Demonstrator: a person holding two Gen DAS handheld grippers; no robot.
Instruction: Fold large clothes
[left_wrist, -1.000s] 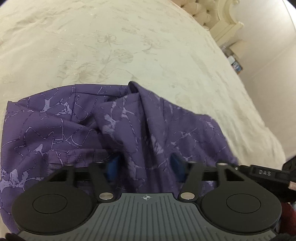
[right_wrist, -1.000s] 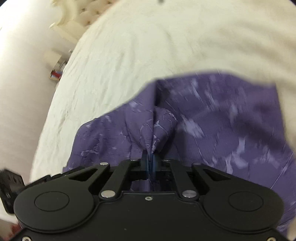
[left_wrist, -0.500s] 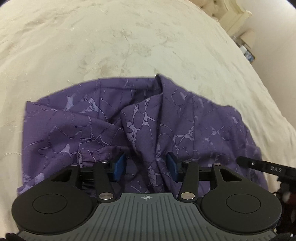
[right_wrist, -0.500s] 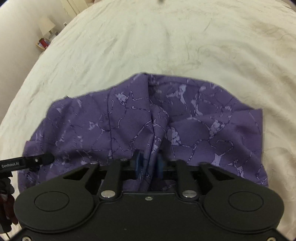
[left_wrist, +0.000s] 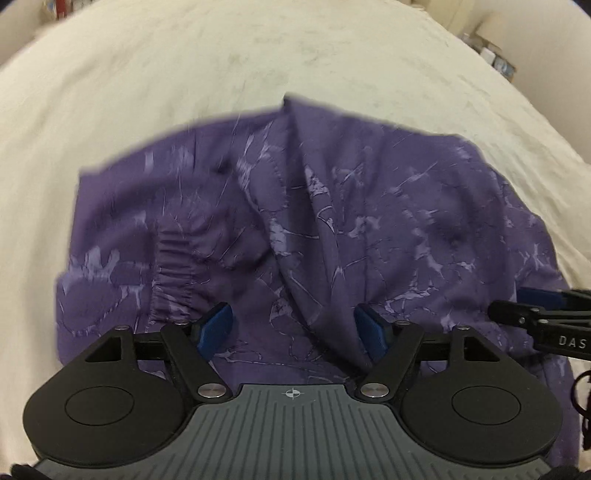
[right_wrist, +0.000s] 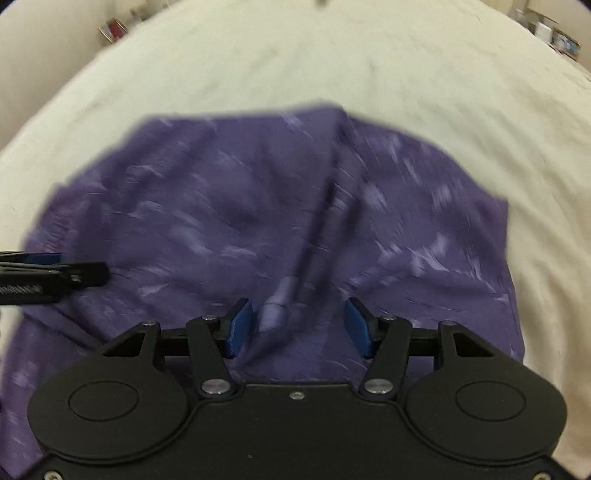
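A purple garment (left_wrist: 369, 229) printed with pale cracked lines lies bunched on the cream bedspread (left_wrist: 184, 74), taking up the near middle of both views, with bare bed beyond it on the far side and to the left and right. The left tool (left_wrist: 293, 326) hangs just above the near part of the cloth, its jaws opening; a raised ridge of fabric runs up between the blue pads (left_wrist: 216, 325), brushing the right one, but nothing is pinched. The right tool (right_wrist: 297, 326) is likewise opening over a similar ridge, its pads clear of the cloth, and its tip shows at the right edge of the left view. The fabric looks thin, light and limp, so it will likely sag and slide rather than keep a crease. A gathered elastic band (left_wrist: 173, 273) lies near left of the ridge; that firmer edge, or a corner of the hem (right_wrist: 498, 206), seems the surest place to take hold.
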